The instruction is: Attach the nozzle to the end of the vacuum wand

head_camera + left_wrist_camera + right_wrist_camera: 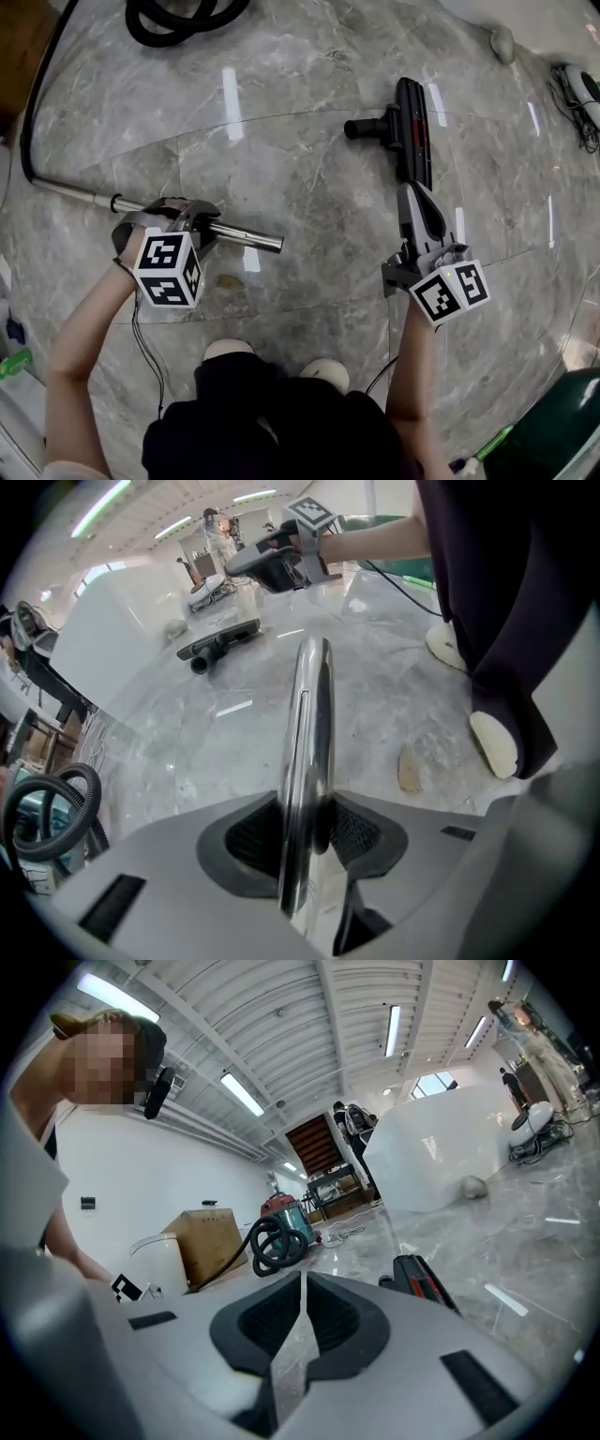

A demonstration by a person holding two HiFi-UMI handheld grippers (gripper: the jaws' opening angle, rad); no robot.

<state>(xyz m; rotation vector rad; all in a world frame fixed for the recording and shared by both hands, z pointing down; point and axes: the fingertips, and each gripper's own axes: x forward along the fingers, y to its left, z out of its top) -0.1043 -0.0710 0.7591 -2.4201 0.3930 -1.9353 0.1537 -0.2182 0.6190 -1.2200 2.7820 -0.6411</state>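
The chrome vacuum wand (244,236) lies slanted across the grey marble floor, its free end pointing right. My left gripper (195,223) is shut on the wand (309,724) from above, some way back from that end; the tube runs between the dark pads (361,834). The black floor nozzle (410,127) with a red stripe lies further right, its neck pointing left. My right gripper (412,192) is shut and empty, its tips just short of the nozzle's near end. In the right gripper view the jaws (302,1321) meet, with the nozzle (422,1286) beyond them to the right.
A black hose (33,112) runs from the wand's far end to a coil (178,19) at the top. Cables and a white device (577,94) lie top right, a dark green thing (553,431) bottom right. The person's shoes (230,349) stand near a brown floor stain (228,280).
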